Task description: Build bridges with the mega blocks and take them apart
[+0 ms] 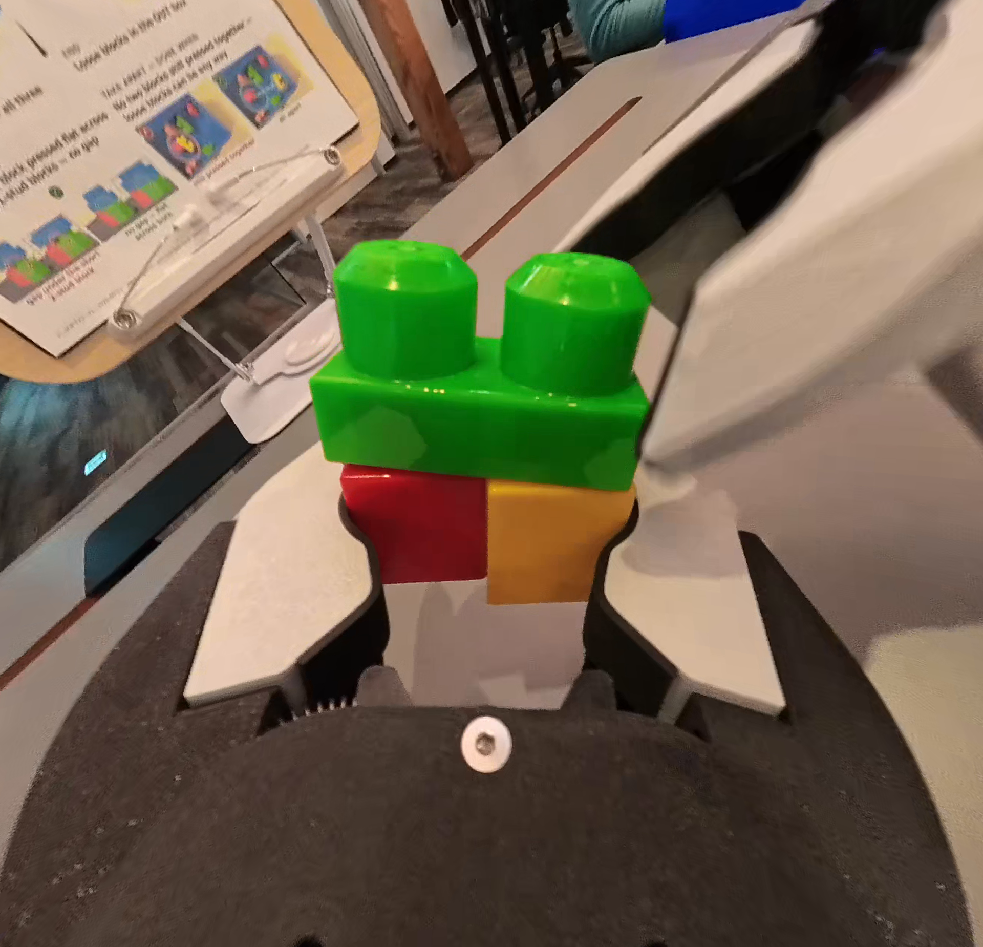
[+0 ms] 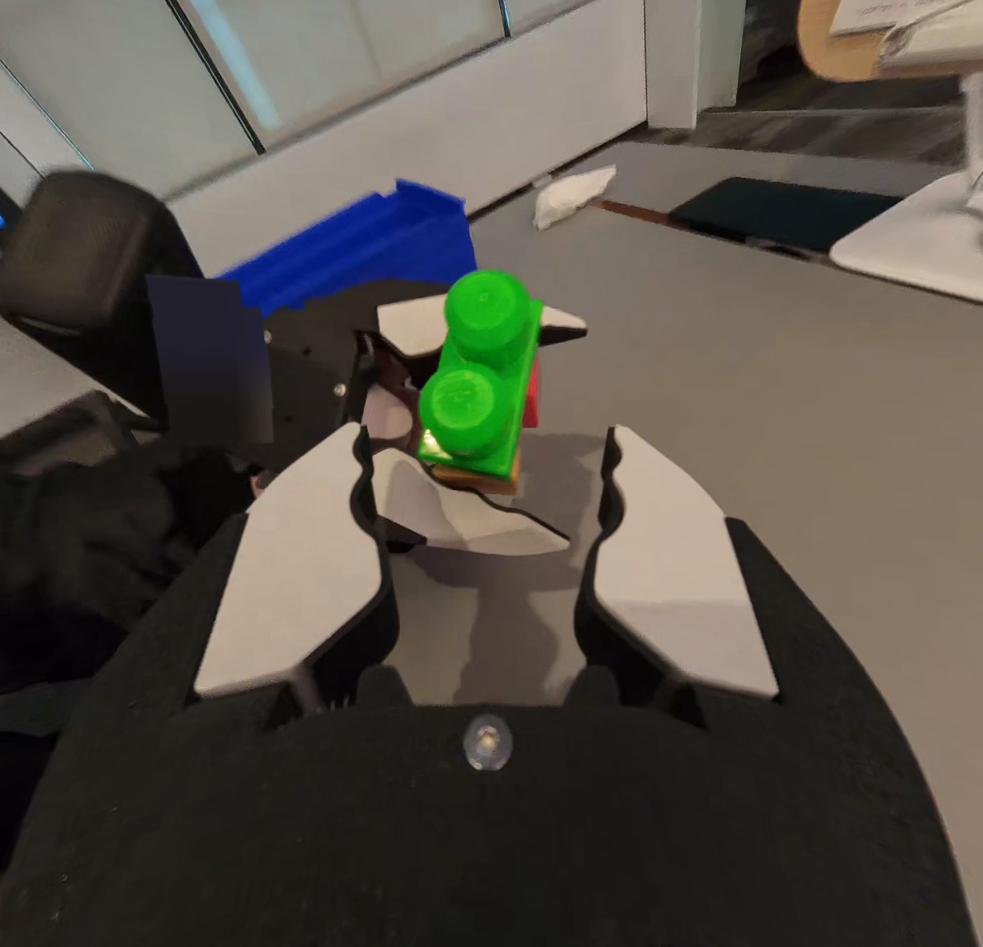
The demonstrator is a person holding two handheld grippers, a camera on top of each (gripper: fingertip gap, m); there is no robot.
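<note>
The little bridge was up off the bench (image 2: pixel 771 389), clenched in the left gripper (image 1: pixel 486 543): its fingers (image 1: pixel 287 602) pressed on the outer sides of the 2 lower blocks, the red block (image 1: pixel 415 522) and the yellow block (image 1: pixel 548 543), which sat side by side and touching. The green block (image 1: pixel 478 426) lay across both, its 2 studs pointing up. The right gripper (image 2: pixel 486 496) hovered just beside and above it, its fingers (image 2: pixel 298 559) spread and holding nothing. A blue bin (image 2: pixel 361 240) stood behind, further along the bench.

These looked like hollow, hard plastic pieces, light and stiff, with a glossy skin that could slip under a loose pinch. To pull it apart, I would guess the green block's long flat sides were the place to grip, below the studs, while the left gripper held the 2 lower blocks firm.
</note>
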